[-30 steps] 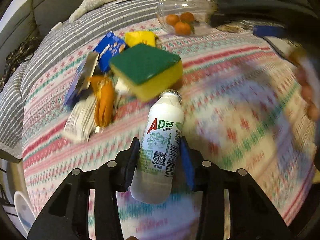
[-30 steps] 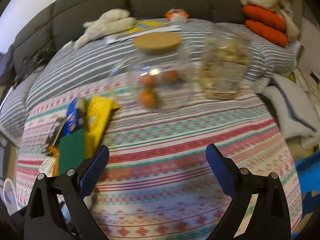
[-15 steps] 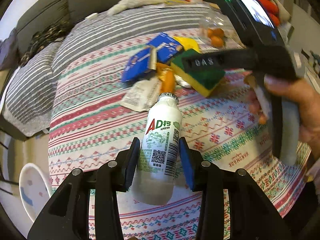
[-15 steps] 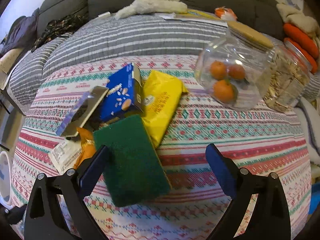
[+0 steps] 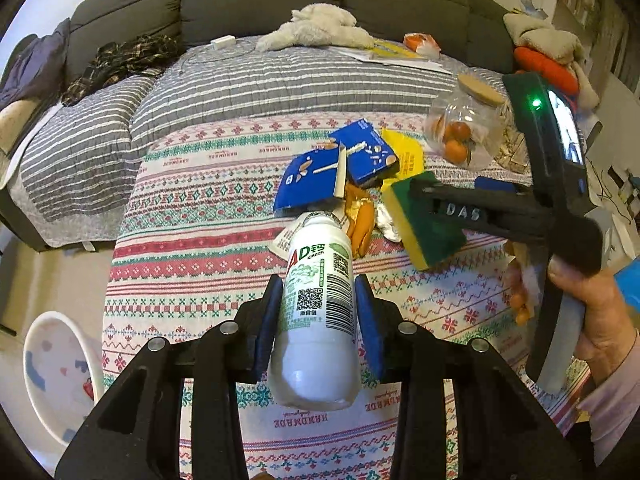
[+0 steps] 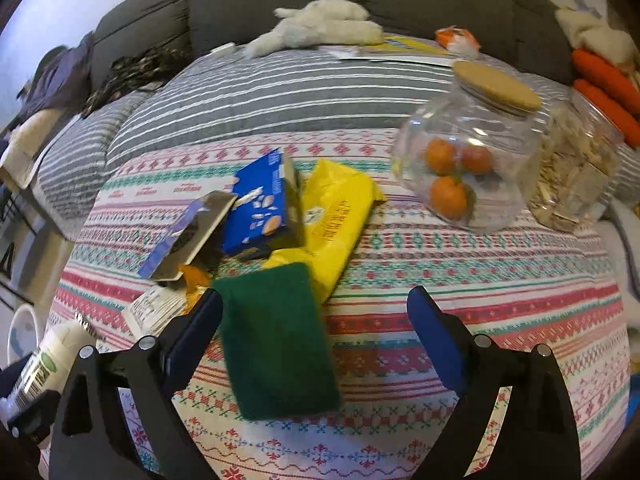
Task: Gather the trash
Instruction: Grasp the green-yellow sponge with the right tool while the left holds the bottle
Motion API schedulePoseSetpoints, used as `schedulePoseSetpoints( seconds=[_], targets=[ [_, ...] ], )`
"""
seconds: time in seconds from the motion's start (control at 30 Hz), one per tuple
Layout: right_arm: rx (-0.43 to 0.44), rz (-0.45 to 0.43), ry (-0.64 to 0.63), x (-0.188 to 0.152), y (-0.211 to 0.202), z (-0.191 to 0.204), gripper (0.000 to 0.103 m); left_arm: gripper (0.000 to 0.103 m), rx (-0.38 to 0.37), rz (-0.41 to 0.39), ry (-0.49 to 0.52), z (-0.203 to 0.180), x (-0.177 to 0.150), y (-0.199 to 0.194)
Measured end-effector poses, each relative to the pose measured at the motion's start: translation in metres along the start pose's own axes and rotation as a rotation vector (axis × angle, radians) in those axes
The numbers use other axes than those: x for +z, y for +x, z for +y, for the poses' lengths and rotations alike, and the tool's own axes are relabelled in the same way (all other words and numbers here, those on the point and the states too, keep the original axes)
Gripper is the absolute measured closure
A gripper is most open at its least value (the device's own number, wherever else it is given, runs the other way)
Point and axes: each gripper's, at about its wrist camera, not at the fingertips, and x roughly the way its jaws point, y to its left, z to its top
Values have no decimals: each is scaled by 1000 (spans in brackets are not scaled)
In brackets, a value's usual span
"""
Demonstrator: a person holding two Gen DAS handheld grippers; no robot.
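My left gripper [image 5: 318,312] is shut on a white AD milk bottle [image 5: 318,304] and holds it above the patterned tablecloth [image 5: 192,248]. The bottle also shows at the lower left of the right wrist view [image 6: 48,360]. My right gripper [image 6: 314,338] is open and empty, hovering over a green-and-yellow sponge [image 6: 276,340]. Beyond it lies a trash pile: a blue snack box [image 6: 262,208], a yellow wrapper [image 6: 340,216], an orange wrapper [image 6: 194,276] and a white wrapper [image 6: 156,308]. The pile also shows in the left wrist view [image 5: 348,168].
A white bin [image 5: 60,368] stands on the floor left of the table. A clear jar of oranges [image 6: 468,160] with a cork lid and a jar of snacks [image 6: 576,172] stand at the right. A grey striped sofa [image 6: 280,84] with a plush toy [image 6: 320,26] lies behind.
The left gripper has drawn back and up with the bottle, bringing the bin further into view. The right gripper has come closer over the sponge.
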Motion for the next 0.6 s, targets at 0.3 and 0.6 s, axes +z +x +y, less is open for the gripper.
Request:
schedulePoseSetpoints(
  seconds=[0.3, 0.6],
  targets=[
    [-29, 97, -58, -9, 29, 11, 45, 68, 8, 4, -17, 6, 1, 3],
    [10, -61, 33, 5, -19, -1, 47, 68, 31, -72, -44, 3, 9, -7]
  ],
)
